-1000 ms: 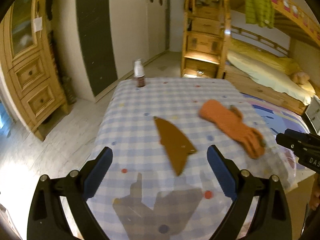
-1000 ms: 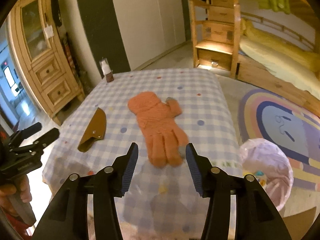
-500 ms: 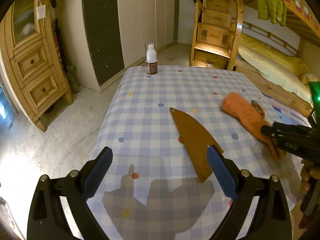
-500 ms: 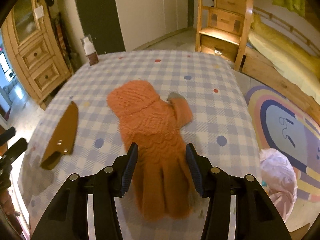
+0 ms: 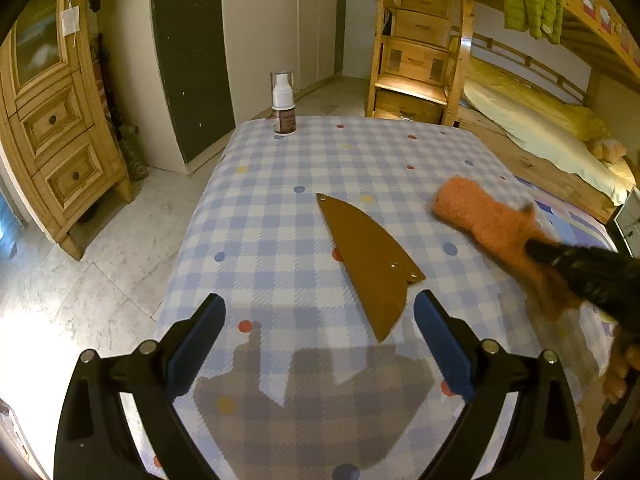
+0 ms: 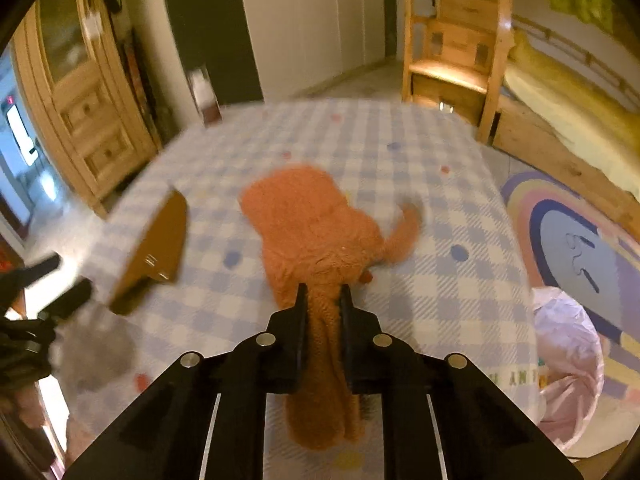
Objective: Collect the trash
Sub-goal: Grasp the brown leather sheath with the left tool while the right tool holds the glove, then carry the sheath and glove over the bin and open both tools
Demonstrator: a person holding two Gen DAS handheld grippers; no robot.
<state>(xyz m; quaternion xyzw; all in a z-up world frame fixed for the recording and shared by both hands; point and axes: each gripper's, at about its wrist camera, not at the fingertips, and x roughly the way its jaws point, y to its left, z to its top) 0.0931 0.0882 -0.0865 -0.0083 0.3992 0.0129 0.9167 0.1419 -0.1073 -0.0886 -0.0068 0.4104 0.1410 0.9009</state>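
Note:
An orange knitted glove (image 6: pixel 308 220) lies on the blue-checked table (image 5: pixel 280 168), towards its right side. My right gripper (image 6: pixel 324 290) has its jaws closing, and the glove's fingers are pinched between the pads. In the left wrist view the same glove (image 5: pixel 480 216) shows blurred under the right gripper's black body (image 5: pixel 580 268). A brown knife-shaped sheath (image 5: pixel 368 256) lies flat mid-table. My left gripper (image 5: pixel 319 300) stands open just above the table with the sheath's pointed end between its fingers, not touching it.
A small pump bottle (image 5: pixel 283 104) stands at the table's far left corner. A pink-lined trash bin (image 6: pixel 568 360) sits on the floor by the table's right side, on a rainbow rug (image 6: pixel 568 232). A wooden cabinet (image 5: pixel 56 120) stands left, a bunk bed (image 5: pixel 520 112) right.
My right gripper has moved forward over the glove and closed its jaws on the glove's fingers. My left gripper has drawn nearer to the sheath and stays open.

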